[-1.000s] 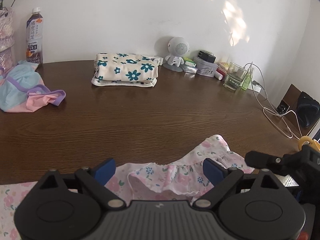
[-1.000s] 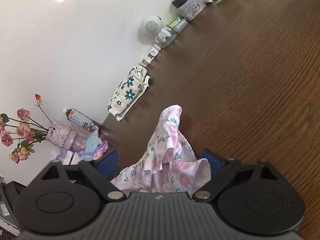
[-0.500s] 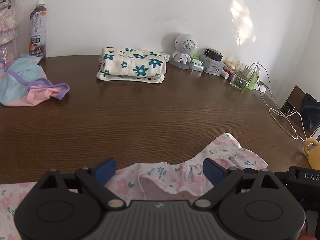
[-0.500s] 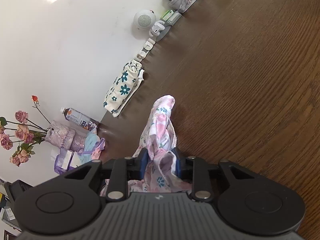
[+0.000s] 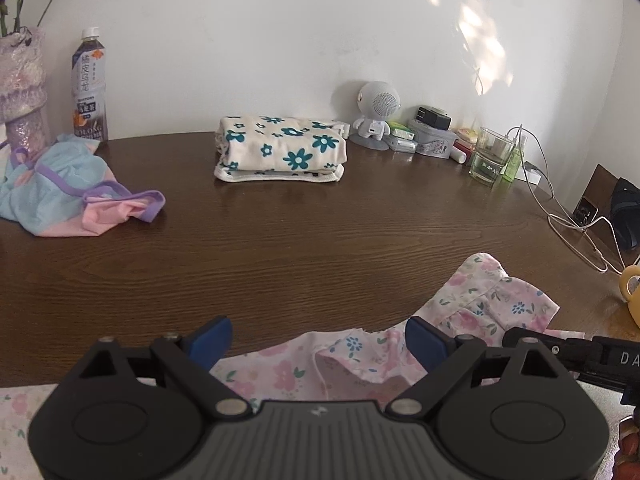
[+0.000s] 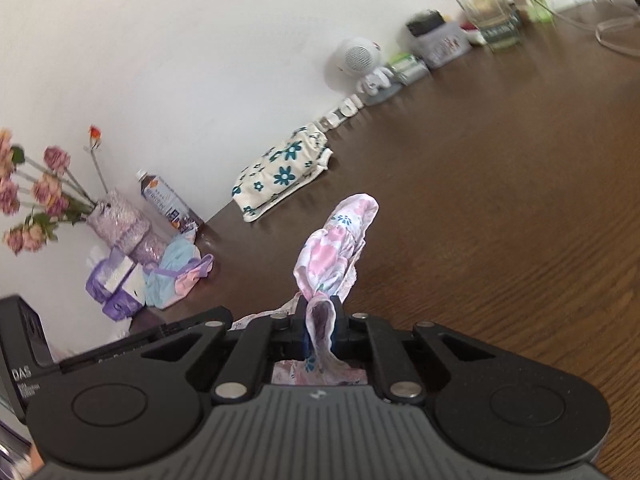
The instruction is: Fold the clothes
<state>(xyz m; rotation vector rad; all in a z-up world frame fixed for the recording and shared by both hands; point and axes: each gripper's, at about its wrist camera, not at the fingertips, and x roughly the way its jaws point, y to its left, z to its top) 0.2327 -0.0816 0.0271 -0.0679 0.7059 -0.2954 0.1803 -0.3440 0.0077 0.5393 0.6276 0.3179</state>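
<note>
- The pink floral garment (image 5: 352,356) lies on the near edge of the brown tabletop (image 5: 320,248), well apart from the folded stack (image 5: 280,148) at the far wall.
- The left tool (image 5: 318,340) hangs over the garment's frilled edge, its blue pads spread wide with cloth lying between them but not gripped.
- The right tool (image 6: 320,326) is pinched tight on a bunched fold of the same garment (image 6: 336,252); the cloth rises from between the pads and stands up in a narrow peak pointing toward the stack (image 6: 282,172).
- In the left view, a sleeve-like flap of the garment spreads to the right of the left tool, and the dark body of the right tool (image 5: 576,354) rests just beside it.
- The stack is cream cloth with teal flowers, folded flat and square.
- Left of the stack, a crumpled blue, pink and purple garment (image 5: 60,192) lies in a heap, next to a bottle (image 5: 89,88) and a vase (image 5: 22,92).
- Right of the stack stand a small white robot-shaped speaker (image 5: 376,114), some small boxes, and a glass (image 5: 490,158).
- White cables (image 5: 568,216) trail over the tabletop further right of the glass.
- A yellow mug (image 5: 632,292) shows at the right edge, near the pink garment.
</note>
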